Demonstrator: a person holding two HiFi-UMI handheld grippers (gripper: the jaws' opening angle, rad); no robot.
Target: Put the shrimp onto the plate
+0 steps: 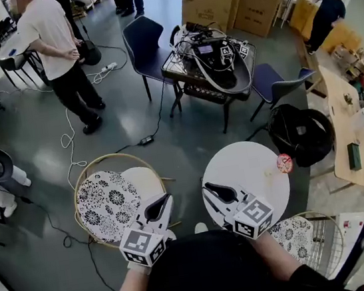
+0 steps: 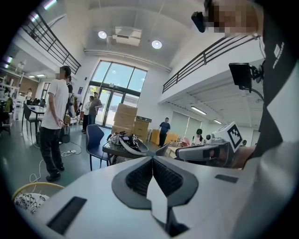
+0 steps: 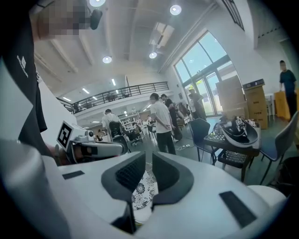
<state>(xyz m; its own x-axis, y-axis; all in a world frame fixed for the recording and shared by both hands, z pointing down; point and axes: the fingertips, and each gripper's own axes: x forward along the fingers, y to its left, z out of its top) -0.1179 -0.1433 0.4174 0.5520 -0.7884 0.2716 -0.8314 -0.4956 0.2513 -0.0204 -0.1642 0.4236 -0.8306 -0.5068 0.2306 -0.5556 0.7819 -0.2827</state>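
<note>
Ahead of the right jaws and off to their right, near the far rim of the round white bench, lies a small pink-red thing that we take to be the shrimp. It is too small for us to be sure, and we cannot pick out a plate with any confidence.

The main risk we see lies in that spot by the rim. A sideways nudge from jaws that are barely parted could push the shrimp off the bench and onto the floor. Both grippers are held close to our body, well apart from the shrimp, so the reach is long and the jaws would need to widen before they arrive. Setting off without having found the plate could also leave us carrying the shrimp with nowhere to put it.

The left gripper has its jaws closed, the tips meeting, with nothing between them. The right gripper has its jaws parted by only a narrow slit and holds nothing. Through the slit we see just a patterned cushion beyond.
</note>
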